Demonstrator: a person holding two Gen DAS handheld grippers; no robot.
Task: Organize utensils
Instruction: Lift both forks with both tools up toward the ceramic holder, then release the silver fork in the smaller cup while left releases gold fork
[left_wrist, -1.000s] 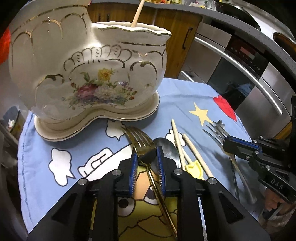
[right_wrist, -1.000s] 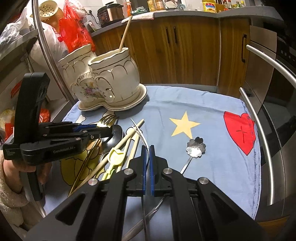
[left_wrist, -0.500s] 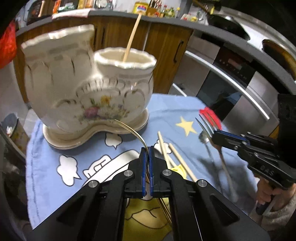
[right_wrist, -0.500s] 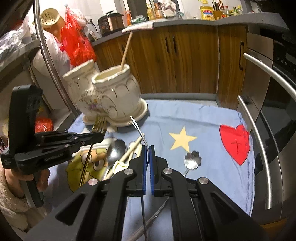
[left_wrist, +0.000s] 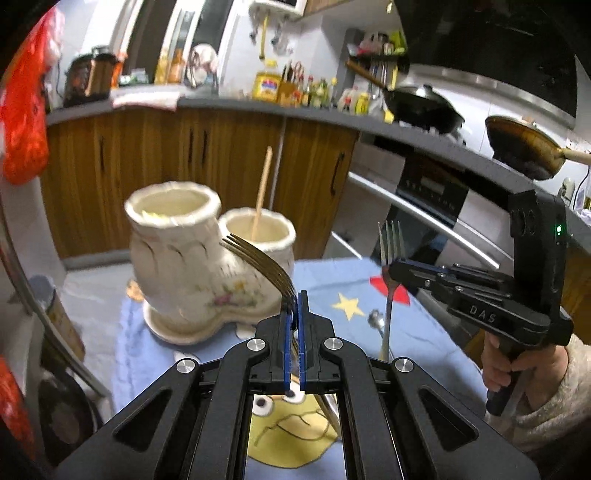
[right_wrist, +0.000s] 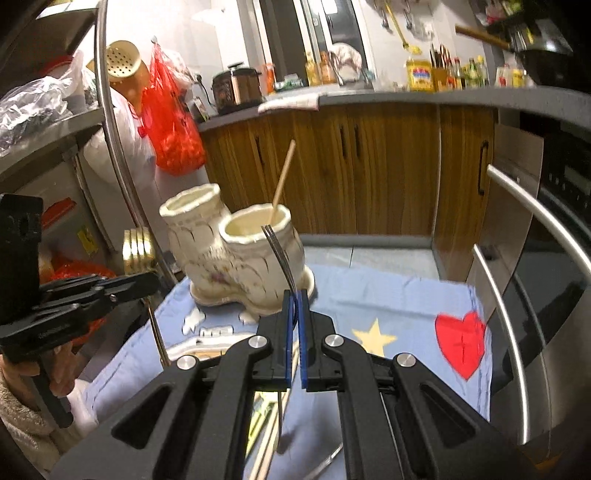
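My left gripper (left_wrist: 294, 308) is shut on a gold fork (left_wrist: 264, 260), tines up, held above the blue cloth. My right gripper (right_wrist: 294, 308) is shut on a silver fork (right_wrist: 279, 254), tines up; it also shows in the left wrist view (left_wrist: 389, 266). A cream two-cup ceramic holder (left_wrist: 199, 266) stands ahead of both grippers, also in the right wrist view (right_wrist: 240, 258). One wooden chopstick (left_wrist: 261, 195) stands in its right cup. The left gripper's gold fork shows at the left in the right wrist view (right_wrist: 138, 251).
A blue cartoon cloth (right_wrist: 399, 306) covers the table. A flower-handled spoon (left_wrist: 375, 319) and chopsticks (right_wrist: 273, 443) lie on it. Oven handles (right_wrist: 517, 332) stand at the right, wooden cabinets (right_wrist: 369, 166) behind, a metal rack (right_wrist: 110, 147) at the left.
The left gripper shut on the gold fork and lifted it off the cloth. Both grippers rose with their forks and now sit higher, level with the holder's rims.
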